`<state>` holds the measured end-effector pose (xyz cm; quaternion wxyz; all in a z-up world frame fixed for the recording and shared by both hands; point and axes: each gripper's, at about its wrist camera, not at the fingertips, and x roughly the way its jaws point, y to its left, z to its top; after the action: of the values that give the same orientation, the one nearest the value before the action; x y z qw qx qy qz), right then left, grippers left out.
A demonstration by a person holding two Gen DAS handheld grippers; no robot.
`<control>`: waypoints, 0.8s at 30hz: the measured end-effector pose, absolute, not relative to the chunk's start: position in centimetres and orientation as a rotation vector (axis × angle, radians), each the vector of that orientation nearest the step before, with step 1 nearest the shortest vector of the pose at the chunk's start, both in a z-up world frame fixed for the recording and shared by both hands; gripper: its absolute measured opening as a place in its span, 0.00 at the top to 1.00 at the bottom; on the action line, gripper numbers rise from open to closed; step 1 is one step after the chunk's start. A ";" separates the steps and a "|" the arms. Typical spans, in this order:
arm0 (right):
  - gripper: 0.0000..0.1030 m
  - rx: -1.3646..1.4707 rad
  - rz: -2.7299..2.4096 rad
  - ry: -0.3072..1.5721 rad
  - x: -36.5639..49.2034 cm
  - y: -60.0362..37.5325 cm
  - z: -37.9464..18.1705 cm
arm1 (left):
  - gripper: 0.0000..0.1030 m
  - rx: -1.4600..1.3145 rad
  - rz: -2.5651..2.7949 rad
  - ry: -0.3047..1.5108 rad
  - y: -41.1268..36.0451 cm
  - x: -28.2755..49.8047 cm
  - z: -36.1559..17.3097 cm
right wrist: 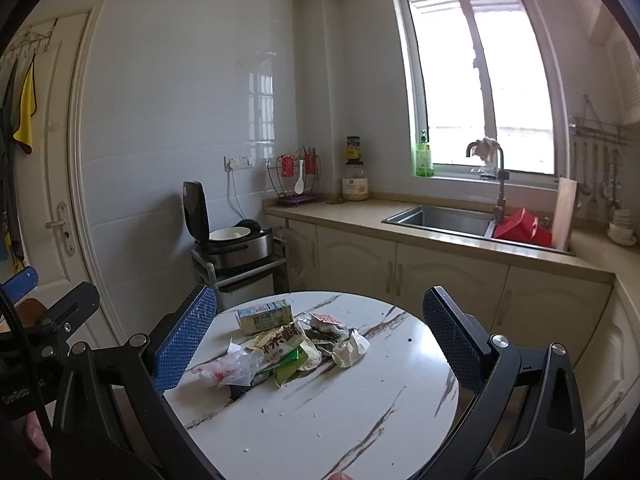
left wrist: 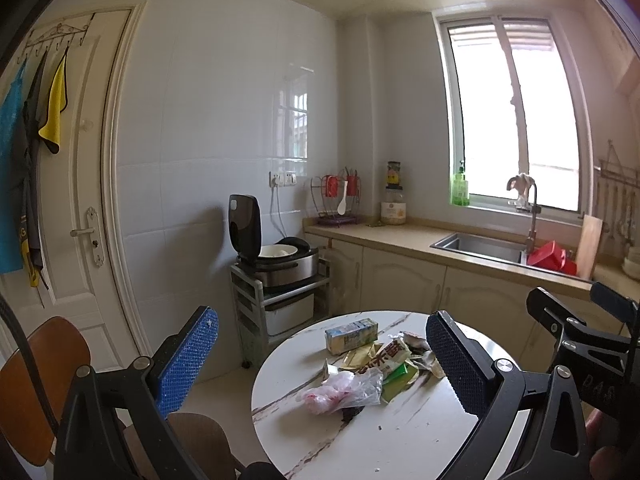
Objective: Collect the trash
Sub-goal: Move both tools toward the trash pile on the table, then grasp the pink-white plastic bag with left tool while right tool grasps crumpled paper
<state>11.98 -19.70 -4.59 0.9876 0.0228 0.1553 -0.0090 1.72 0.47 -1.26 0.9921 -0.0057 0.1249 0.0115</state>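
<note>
Both claws hover above the near edge of the round marble-topped bench (right wrist: 328,412), fingers spread wide and holding nothing: left claw (left wrist: 320,364), right claw (right wrist: 320,340). Judged step: the approach, with no trash grasped yet. The trash lies heaped at mid-bench, clear of both claws. Nearest in the heap is a crumpled clear plastic bag (right wrist: 226,370) with red print, touching a green-and-white snack wrapper (right wrist: 286,350); a crumpled white wrapper (right wrist: 352,350) lies just beside on the right. At the far side of the heap lies a small drink carton (right wrist: 264,316) on its side. Small crumbs dot the near bench surface. No bin or trash bag shows in either view, so the drop-off place cannot be told. Next move likely calls for lowering one claw over a single piece, probably the plastic bag, and closing on it. Beyond the bench: an open rice cooker (right wrist: 232,240) on a cart, then the sink (right wrist: 440,218) under the window.
</note>
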 end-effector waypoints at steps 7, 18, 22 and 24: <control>0.00 0.031 -0.008 0.352 13.9 -19.5 -5.5 | 0.00 -0.013 0.024 0.300 0.7 4.4 -2.3; 0.00 0.003 -0.010 0.487 19.5 -19.8 -9.9 | 0.00 -0.024 0.020 0.476 1.1 11.2 -6.0; 0.00 -0.004 -0.016 0.570 22.1 -20.4 -12.5 | 0.01 -0.038 0.016 0.574 1.6 14.4 -8.2; 0.00 -0.010 -0.015 0.614 23.5 -20.7 -14.1 | 0.01 -0.040 0.013 0.611 1.8 15.7 -8.6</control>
<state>23.46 -20.69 -14.05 0.9532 -0.0047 0.3021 -0.0075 15.66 1.84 -8.64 0.9535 -0.0195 0.3007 0.0065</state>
